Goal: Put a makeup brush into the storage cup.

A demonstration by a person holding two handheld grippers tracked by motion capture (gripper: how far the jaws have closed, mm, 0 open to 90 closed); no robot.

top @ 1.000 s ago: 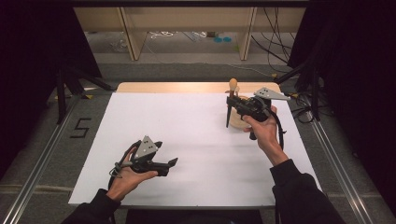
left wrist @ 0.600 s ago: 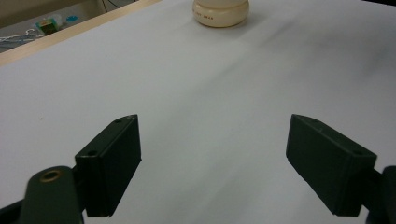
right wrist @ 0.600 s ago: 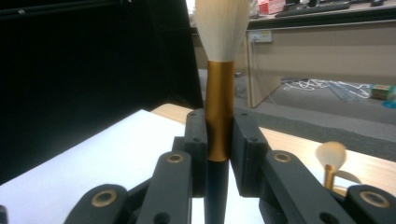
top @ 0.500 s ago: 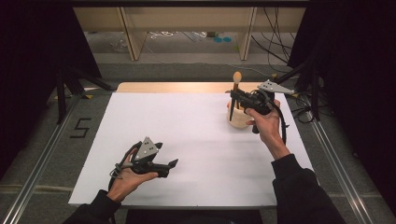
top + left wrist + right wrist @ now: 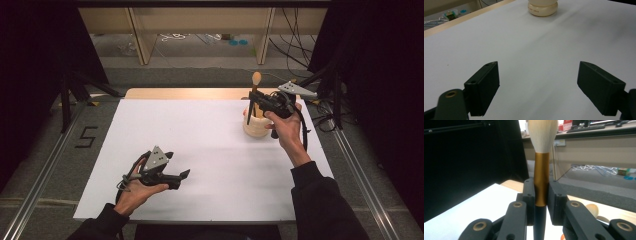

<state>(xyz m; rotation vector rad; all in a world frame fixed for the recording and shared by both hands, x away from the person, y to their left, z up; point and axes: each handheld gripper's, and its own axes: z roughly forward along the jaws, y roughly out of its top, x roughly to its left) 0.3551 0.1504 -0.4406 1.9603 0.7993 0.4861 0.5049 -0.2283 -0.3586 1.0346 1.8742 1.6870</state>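
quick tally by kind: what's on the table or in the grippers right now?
Brush, upright, clamped in the right gripper: 1
Cream holder on the white sheet: 1
Grippers, counting the left gripper with open jaws holding nothing: 2
Total: 4

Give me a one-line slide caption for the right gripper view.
Right gripper clamps an upright brush on its gold ferrule, pale bristles up.
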